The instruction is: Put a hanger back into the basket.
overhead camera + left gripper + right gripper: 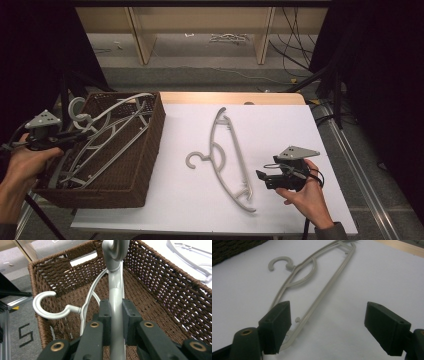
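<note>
A brown woven basket (150, 145) at the table's left holds several grey plastic hangers (117, 131). My left gripper (70, 135) is over the basket's left rim, shut on the bar of one grey hanger (116, 305), which runs up between the pads (105, 315). A second hanger's hook (47, 307) curls to the left inside the basket (155, 290). One grey hanger (227, 160) lies flat on the white table top. My right gripper (260, 176) is just right of its lower end, open, with that hanger (317, 287) ahead of the left pad (275, 325).
The white board (280, 130) covers a wooden table; its front edge is near the person's hands. Dark curtains flank both sides. Cables and wooden shelf legs (142, 35) stand on the floor beyond the table.
</note>
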Available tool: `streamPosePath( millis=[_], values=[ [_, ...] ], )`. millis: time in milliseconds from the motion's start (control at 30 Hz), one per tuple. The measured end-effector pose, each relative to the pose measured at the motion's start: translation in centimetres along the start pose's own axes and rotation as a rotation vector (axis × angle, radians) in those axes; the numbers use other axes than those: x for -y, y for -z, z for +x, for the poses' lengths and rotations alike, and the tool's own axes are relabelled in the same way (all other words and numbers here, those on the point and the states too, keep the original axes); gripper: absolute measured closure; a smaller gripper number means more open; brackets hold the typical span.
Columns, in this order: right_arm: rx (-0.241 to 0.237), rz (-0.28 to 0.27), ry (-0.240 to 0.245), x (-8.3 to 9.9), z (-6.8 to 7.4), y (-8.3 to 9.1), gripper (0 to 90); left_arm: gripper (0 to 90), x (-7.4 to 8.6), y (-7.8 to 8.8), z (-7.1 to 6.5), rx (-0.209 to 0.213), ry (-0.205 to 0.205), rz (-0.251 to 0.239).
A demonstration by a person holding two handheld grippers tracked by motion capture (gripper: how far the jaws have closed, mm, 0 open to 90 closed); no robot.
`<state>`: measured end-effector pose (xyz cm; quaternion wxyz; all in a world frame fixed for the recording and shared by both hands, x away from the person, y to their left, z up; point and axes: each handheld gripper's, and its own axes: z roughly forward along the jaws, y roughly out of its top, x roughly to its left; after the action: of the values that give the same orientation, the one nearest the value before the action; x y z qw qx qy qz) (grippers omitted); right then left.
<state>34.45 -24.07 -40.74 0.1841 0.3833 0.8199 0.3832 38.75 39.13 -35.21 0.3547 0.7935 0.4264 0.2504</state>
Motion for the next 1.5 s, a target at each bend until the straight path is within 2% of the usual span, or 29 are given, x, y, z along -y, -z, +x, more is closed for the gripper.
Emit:
streamPosePath(
  millis=[100, 133, 167, 233, 367, 400, 433, 500, 533, 600, 667, 700, 900, 967, 1000, 1033, 1067, 1100, 1133, 1200, 1233, 1267, 1300, 1333, 1367, 1400, 1433, 1467, 1500],
  values=[
    [-0.004, 0.007, -0.004, 0.0, 0.1, 0.0, 22.6, 79.8, 0.3, -0.6, 0.0, 0.018, -0.016, 0.007],
    [-0.006, 0.000, 0.006, 0.0, 0.0, 0.0, 22.7, 79.8, 0.5, -1.1, -0.3, 0.020, 0.008, 0.003],
    [-0.003, 0.002, -0.001, 0.0, 0.0, 0.0, 22.6, 79.8, 0.5, -1.2, -0.1, 0.025, -0.026, 0.025],
    [0.001, 0.004, -0.002, 0.0, 0.0, 0.0, 22.6, 79.8, 0.7, -1.9, -0.4, 0.035, 0.027, -0.006],
    [-0.001, 0.005, -0.001, 0.0, 0.0, 0.0, 22.6, 79.8, 1.1, -2.6, -0.3, 0.047, 0.034, 0.006],
    [-0.001, 0.008, -0.016, 0.0, 0.0, 0.0, 22.6, 79.8, 1.4, -3.2, -0.1, 0.064, -0.002, 0.002],
    [-0.002, 0.012, -0.015, 0.0, 0.0, 0.0, 22.6, 79.7, 1.6, -3.4, -0.3, 0.066, 0.031, 0.000],
    [-0.004, 0.018, -0.024, 0.0, 0.1, 0.1, 22.7, 79.7, 1.8, -3.8, 0.1, 0.076, -0.020, 0.010],
    [-0.004, 0.014, -0.015, 0.0, 0.1, 0.0, 22.6, 79.7, 2.0, -4.2, -0.2, 0.076, 0.025, 0.010],
    [-0.003, 0.014, -0.028, 0.0, 0.1, 0.0, 22.6, 79.7, 2.3, -4.6, -0.5, 0.075, 0.047, 0.040],
    [0.000, 0.009, -0.005, 0.0, 0.0, -0.1, 22.6, 79.7, 2.3, -4.8, -0.5, 0.077, 0.038, 0.063],
    [-0.008, 0.020, -0.011, 0.0, 0.1, 0.0, 22.6, 79.6, 2.3, -5.0, -0.4, 0.072, 0.038, 0.082],
    [-0.006, 0.011, -0.002, 0.0, 0.0, -0.1, 22.6, 79.3, 2.4, -5.6, 0.2, 0.055, 0.026, 0.087],
    [-0.005, 0.009, -0.020, -0.1, 0.1, -0.1, 22.6, 78.1, 2.6, -5.9, 0.0, 0.038, 0.028, 0.106],
    [-0.007, 0.013, -0.019, -0.1, 0.1, -0.1, 22.6, 77.9, 2.8, -6.0, -0.1, 0.037, 0.056, 0.112],
    [-0.010, 0.015, -0.013, -0.1, 0.1, -0.1, 22.6, 77.9, 2.8, -6.2, 0.1, 0.037, 0.046, 0.108],
    [-0.011, 0.020, -0.018, 0.0, 0.2, -0.1, 22.6, 77.3, 2.9, -6.3, 0.0, 0.026, 0.071, 0.104],
    [-0.011, 0.016, -0.019, -0.1, 0.2, -0.1, 22.6, 76.6, 2.9, -6.4, 0.2, 0.015, 0.072, 0.101],
    [-0.008, 0.013, -0.025, -0.1, 0.2, -0.1, 22.6, 75.7, 2.9, -6.5, 0.6, 0.010, 0.016, 0.105],
    [-0.012, 0.013, -0.014, -0.1, 0.1, -0.2, 22.6, 74.2, 3.0, -6.7, 0.5, -0.008, 0.061, 0.095],
    [-0.011, 0.021, -0.020, -0.1, 0.2, -0.1, 22.6, 73.3, 3.0, -6.7, 0.8, -0.008, 0.037, 0.115],
    [-0.014, 0.023, -0.026, -0.1, 0.3, -0.1, 22.7, 72.6, 3.2, -7.0, 0.6, -0.030, 0.068, 0.082],
    [-0.014, 0.012, -0.012, -0.1, 0.1, -0.2, 22.6, 71.7, 3.2, -7.0, 0.7, -0.035, 0.061, 0.102],
    [-0.012, 0.003, 0.003, -0.1, 0.0, -0.3, 22.6, 70.8, 3.3, -7.1, 0.6, -0.046, 0.078, 0.095],
    [-0.014, 0.010, -0.005, -0.1, 0.1, -0.3, 22.6, 70.1, 3.3, -7.1, 0.9, -0.041, 0.048, 0.107],
    [-0.014, 0.027, -0.026, -0.1, 0.3, -0.2, 22.7, 69.6, 3.3, -7.2, 0.9, -0.049, 0.070, 0.100],
    [-0.016, 0.025, -0.028, 0.0, 0.3, -0.2, 22.7, 69.1, 3.4, -7.3, 1.2, -0.045, 0.057, 0.088],
    [-0.017, 0.021, -0.025, -0.1, 0.2, -0.2, 22.7, 68.5, 3.5, -7.2, 0.9, -0.066, 0.110, 0.096],
    [-0.015, 0.011, -0.006, -0.1, 0.1, -0.3, 22.7, 68.0, 3.4, -7.1, 1.2, -0.081, 0.085, 0.129]
  ],
)
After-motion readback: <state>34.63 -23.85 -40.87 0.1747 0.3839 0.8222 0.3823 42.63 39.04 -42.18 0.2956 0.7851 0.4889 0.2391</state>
